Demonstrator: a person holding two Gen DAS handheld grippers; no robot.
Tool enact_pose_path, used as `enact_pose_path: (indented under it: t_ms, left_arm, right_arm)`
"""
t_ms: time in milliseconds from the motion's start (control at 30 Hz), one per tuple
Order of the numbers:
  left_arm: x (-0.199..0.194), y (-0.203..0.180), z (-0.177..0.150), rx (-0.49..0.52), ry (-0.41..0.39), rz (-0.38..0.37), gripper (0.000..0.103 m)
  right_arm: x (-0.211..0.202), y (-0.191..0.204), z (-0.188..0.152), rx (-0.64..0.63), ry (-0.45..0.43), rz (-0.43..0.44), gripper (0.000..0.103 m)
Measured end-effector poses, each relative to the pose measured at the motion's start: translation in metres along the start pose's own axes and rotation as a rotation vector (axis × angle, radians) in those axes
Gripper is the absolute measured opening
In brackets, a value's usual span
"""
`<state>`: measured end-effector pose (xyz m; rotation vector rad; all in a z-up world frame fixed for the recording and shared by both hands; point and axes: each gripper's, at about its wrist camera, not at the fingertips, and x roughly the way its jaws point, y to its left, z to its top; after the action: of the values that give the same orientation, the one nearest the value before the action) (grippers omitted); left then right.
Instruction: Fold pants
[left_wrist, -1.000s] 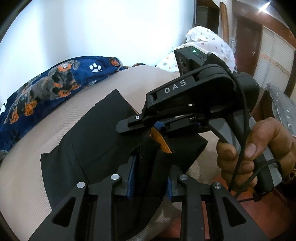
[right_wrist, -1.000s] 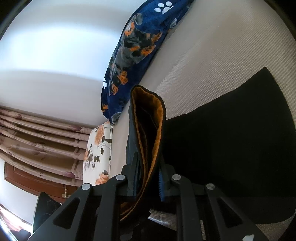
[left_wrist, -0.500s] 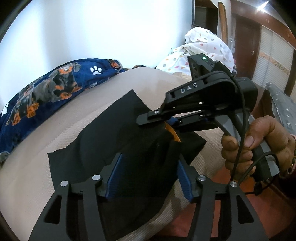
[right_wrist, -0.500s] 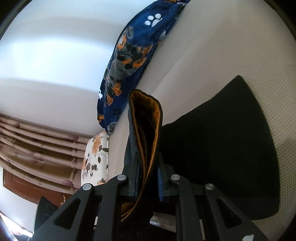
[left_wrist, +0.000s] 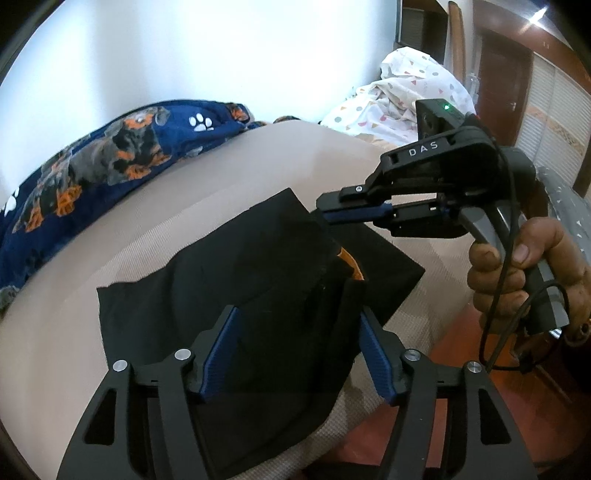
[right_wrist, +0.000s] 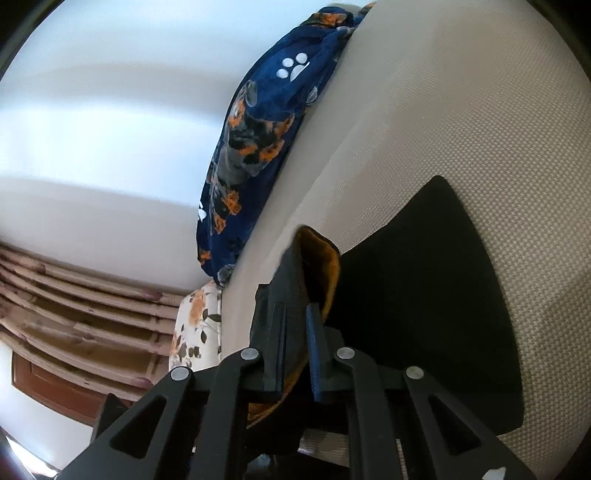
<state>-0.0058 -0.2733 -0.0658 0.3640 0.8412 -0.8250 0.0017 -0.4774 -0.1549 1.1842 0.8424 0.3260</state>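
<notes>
Black pants lie folded on the beige bed, near its front edge, orange lining peeking out at the right. The left gripper hangs over the near fold, jaws opening, cloth between the blue pads but not pinched. Over on the right, the right gripper has its jaws clamped tight on the orange-lined waistband, held by a hand. A paw-print blanket sits at the far left.
</notes>
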Motion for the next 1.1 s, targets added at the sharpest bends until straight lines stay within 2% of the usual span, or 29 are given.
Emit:
enact_pose_path:
  t_ms: [100,267,300,333,367,400,500,567,733,800,833,867,933,1000,1100]
  left_arm:
    - [0.000,0.002,-0.002,0.000,-0.002,-0.005,0.066]
    - [-0.001,0.006,-0.002,-0.008,-0.004,-0.017,0.067]
    - [0.000,0.007,-0.002,-0.011,-0.004,-0.019,0.067]
    - [0.000,0.008,-0.002,-0.015,-0.004,-0.023,0.067]
    - [0.000,0.008,-0.003,-0.018,-0.004,-0.026,0.067]
    - [0.001,0.008,-0.003,-0.021,-0.004,-0.030,0.067]
    - [0.002,0.007,-0.003,-0.020,0.000,-0.039,0.067]
    - [0.002,0.007,-0.003,-0.016,-0.001,-0.042,0.067]
    - [0.000,0.007,-0.002,-0.016,-0.009,-0.048,0.067]
    - [0.000,0.008,-0.002,-0.018,-0.007,-0.048,0.067]
    - [0.000,0.009,-0.002,-0.018,-0.006,-0.044,0.067]
    - [-0.001,0.010,-0.002,-0.018,-0.007,-0.046,0.067]
    - [-0.005,0.013,-0.003,-0.016,-0.013,-0.045,0.068]
    - [-0.010,0.019,-0.002,-0.021,-0.028,-0.010,0.069]
    - [-0.022,0.040,0.001,-0.090,-0.038,-0.018,0.071]
  right_arm:
    - [0.002,-0.004,-0.001,0.020,0.009,0.003,0.014]
    - [0.000,-0.007,-0.002,0.015,-0.001,-0.058,0.018]
    - [-0.001,-0.009,-0.002,0.028,0.002,-0.046,0.021]
    - [-0.001,-0.011,-0.003,0.043,0.010,-0.041,0.034]
    - [0.000,-0.013,-0.004,0.054,0.019,-0.047,0.052]
    - [0.001,-0.015,-0.006,0.069,0.032,-0.043,0.058]
    - [0.005,-0.016,-0.009,0.085,0.051,-0.011,0.061]
    - [0.009,-0.014,-0.009,0.085,0.060,-0.018,0.068]
    - [0.043,0.005,-0.013,0.024,0.162,-0.052,0.067]
    - [0.055,0.012,-0.017,-0.007,0.188,-0.093,0.052]
    - [0.060,0.017,-0.019,-0.048,0.191,-0.146,0.033]
    - [0.062,0.018,-0.020,-0.074,0.190,-0.174,0.018]
    - [0.061,0.014,-0.020,-0.063,0.178,-0.143,0.017]
    - [0.058,0.013,-0.020,-0.080,0.162,-0.151,0.016]
    - [0.047,0.006,-0.016,-0.045,0.131,-0.119,0.016]
